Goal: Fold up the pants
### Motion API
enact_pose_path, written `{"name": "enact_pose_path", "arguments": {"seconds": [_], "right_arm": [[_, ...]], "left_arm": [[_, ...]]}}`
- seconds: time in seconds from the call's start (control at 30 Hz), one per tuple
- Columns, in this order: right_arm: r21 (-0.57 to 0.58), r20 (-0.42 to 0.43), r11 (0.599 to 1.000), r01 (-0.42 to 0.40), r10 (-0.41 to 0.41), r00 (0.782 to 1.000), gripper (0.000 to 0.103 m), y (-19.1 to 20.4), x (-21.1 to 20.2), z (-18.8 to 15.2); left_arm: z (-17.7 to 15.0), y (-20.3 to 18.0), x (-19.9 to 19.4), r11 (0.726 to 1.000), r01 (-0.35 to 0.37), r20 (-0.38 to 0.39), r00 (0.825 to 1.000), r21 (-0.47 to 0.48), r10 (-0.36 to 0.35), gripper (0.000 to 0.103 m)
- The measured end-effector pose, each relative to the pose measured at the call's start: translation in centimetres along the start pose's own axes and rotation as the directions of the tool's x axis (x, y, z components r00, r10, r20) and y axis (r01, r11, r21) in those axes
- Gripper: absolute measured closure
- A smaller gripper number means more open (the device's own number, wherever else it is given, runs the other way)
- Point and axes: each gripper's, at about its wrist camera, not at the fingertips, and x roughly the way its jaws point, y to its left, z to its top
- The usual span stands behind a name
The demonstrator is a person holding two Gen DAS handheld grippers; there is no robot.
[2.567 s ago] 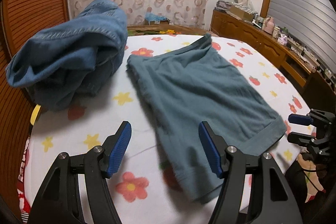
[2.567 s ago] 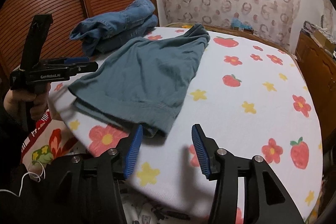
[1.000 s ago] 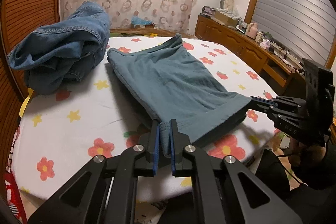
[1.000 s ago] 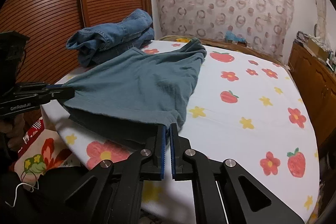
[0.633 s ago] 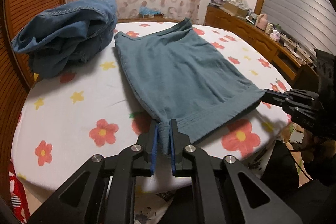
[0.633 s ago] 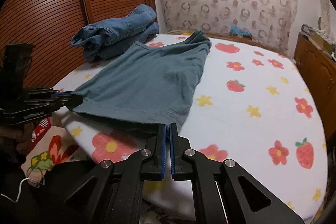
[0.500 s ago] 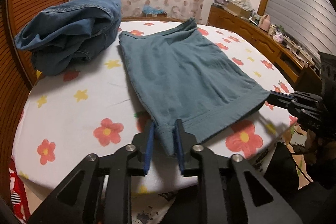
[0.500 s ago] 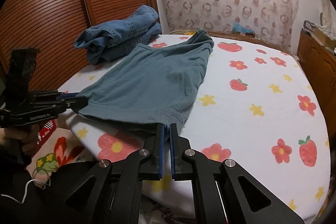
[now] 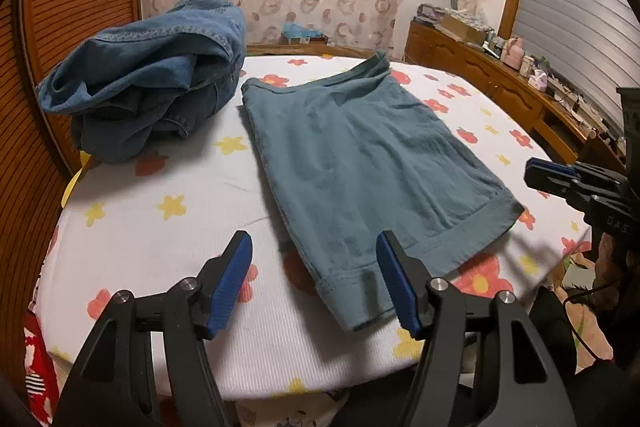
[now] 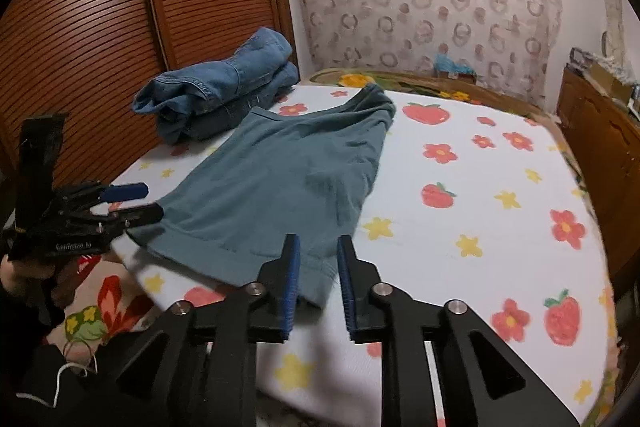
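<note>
Two views, left wrist first: I see the teal pants lying flat on the flowered bed cover, folded lengthwise, hem near me, waistband far.
Left gripper: its jaws have just been opening and now stand wide; the near left hem corner lies between the blue pads, but neither pad presses on it, so I hold nothing.
Jeans pile: far left, just beside the pants' waistband corner; I want my next fold clear of it.
Right gripper seen from here: off the pants' near right corner, apart from the cloth.
Right wrist view, right gripper: jaws have just been opening, only a narrow gap so far; the hem corner sits between the pads, and I judge it released, not pinched.
Left gripper seen from here: parted, at the hem's left corner, a hand below it.
Doing it well: I judge this the release after smoothing; I'd draw both grippers off without dragging the hem, then grip both hem corners evenly and carry them towards the waistband.
</note>
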Motion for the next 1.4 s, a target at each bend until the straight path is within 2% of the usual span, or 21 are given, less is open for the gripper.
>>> {"name": "enact_pose_path", "arguments": {"seconds": [0.2, 0.5, 0.7, 0.83, 1.17, 1.27, 1.33, 1.4], "right_arm": [[-0.010, -0.073, 1.000, 0.010, -0.011, 0.997, 0.081, 0.7, 3.0, -0.2], [-0.015, -0.126, 0.999, 0.043, -0.044, 0.991, 0.079, 0.8, 3.1, -1.0], [-0.013, -0.133, 0.999, 0.044, -0.045, 0.990, 0.073, 0.9, 3.4, -0.8], [-0.020, -0.134, 0.999, 0.048, -0.050, 0.990, 0.070, 0.9, 3.5, -1.0], [-0.024, -0.140, 0.999, 0.036, -0.039, 0.989, 0.069, 1.0, 3.3, -1.8], [-0.033, -0.143, 0.999, 0.032, -0.037, 0.989, 0.077, 1.1, 3.3, -1.8], [-0.056, -0.135, 0.998, 0.032, -0.039, 0.990, 0.088, 1.5, 3.1, -1.7], [-0.061, -0.131, 0.998, 0.015, -0.023, 0.991, 0.092, 1.7, 2.7, -1.8]], "left_arm": [[-0.5, -0.1, 0.9, 1.000, -0.010, -0.028, 1.000, 0.011, 0.010, 0.038], [-1.1, 0.0, 1.2, 1.000, -0.009, -0.029, 1.000, 0.005, 0.010, 0.038], [-1.6, -0.3, 1.0, 1.000, 0.010, -0.041, 0.999, 0.017, -0.009, 0.039], [-1.8, -0.5, 0.9, 0.999, 0.032, -0.046, 0.998, 0.018, -0.031, 0.047], [-1.9, -0.8, 0.8, 0.999, 0.035, -0.052, 0.998, 0.029, -0.034, 0.047], [-2.0, -0.8, 0.7, 0.999, 0.036, -0.053, 0.998, 0.029, -0.034, 0.047], [-2.2, -0.9, 0.7, 0.999, 0.036, -0.053, 0.998, 0.030, -0.034, 0.047], [-2.3, -0.9, 0.6, 0.999, 0.036, -0.053, 0.998, 0.031, -0.035, 0.047]]}}
